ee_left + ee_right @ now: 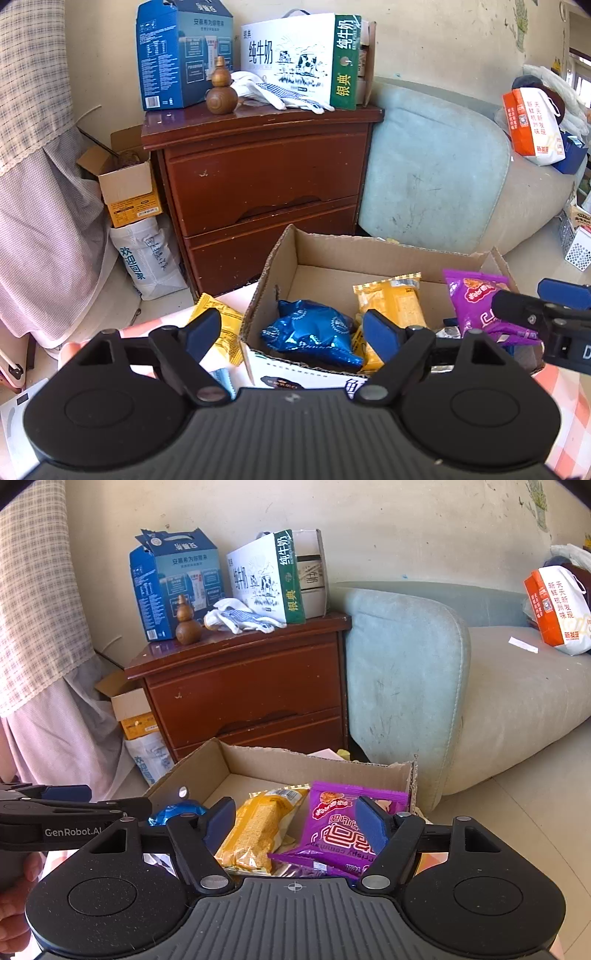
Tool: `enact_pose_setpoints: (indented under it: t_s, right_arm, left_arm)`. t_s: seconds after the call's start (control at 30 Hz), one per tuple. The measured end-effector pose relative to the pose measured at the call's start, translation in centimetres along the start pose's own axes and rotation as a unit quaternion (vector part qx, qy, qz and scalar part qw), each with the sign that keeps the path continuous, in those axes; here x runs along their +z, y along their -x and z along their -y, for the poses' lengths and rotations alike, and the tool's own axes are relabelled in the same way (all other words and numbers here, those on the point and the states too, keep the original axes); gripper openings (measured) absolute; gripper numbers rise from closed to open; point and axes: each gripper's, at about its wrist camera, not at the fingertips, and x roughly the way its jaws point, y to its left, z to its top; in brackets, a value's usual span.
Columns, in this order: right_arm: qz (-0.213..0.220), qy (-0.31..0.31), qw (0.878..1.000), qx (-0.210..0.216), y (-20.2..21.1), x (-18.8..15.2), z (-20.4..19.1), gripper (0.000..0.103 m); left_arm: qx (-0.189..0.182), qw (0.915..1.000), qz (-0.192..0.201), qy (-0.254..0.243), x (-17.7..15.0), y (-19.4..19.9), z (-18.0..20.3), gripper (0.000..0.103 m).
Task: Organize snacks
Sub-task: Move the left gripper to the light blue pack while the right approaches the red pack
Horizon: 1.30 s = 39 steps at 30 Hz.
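An open cardboard box [295, 251] [258, 757] holds a blue foil packet [310, 332] [173, 812], a yellow snack packet [391, 299] [258, 827] and a purple snack packet [476, 306] [332, 827]. Another yellow packet [225, 332] lies outside, left of the box. My left gripper [291, 332] is open and empty, over the box's left front corner. My right gripper [295, 823] is open above the yellow and purple packets; it also shows in the left wrist view [539, 299]. The left gripper also shows at the left edge of the right wrist view [96, 799].
A brown nightstand [258, 166] [243, 686] stands behind the box, with cartons on top. A pale blue sofa [436, 166] [461, 686] is on the right. Boxes and a bag [144, 254] sit on the floor at the left. The table has a pink checked cloth [569, 417].
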Motion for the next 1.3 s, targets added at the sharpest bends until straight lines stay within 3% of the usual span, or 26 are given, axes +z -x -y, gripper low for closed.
enact_pose_setpoints:
  t_s: [0.5, 0.8, 1.0, 1.3]
  right_arm:
    - [-0.041, 0.049, 0.994, 0.089, 0.8, -2.1, -4.8, 0.073]
    - [-0.129, 0.065, 0.978, 0.152, -0.5, -4.7, -6.8, 0.073]
    - [-0.174, 0.074, 0.972, 0.143, -1.7, -6.4, -7.2, 0.076]
    - [-0.196, 0.091, 0.970, 0.108, -3.6, -7.8, -7.9, 0.084]
  left_arm:
    - [0.090, 0.9934, -0.011, 0.071, -1.2, -0.7, -7.4, 0.084]
    - [0.116, 0.9885, -0.045, 0.086, -2.5, -2.6, -9.6, 0.084]
    - [0.107, 0.9894, -0.075, 0.064, -4.0, -2.7, -10.2, 0.084]
    - [0.084, 0.9887, -0.120, 0.032, -6.8, -3.2, -10.5, 0.084]
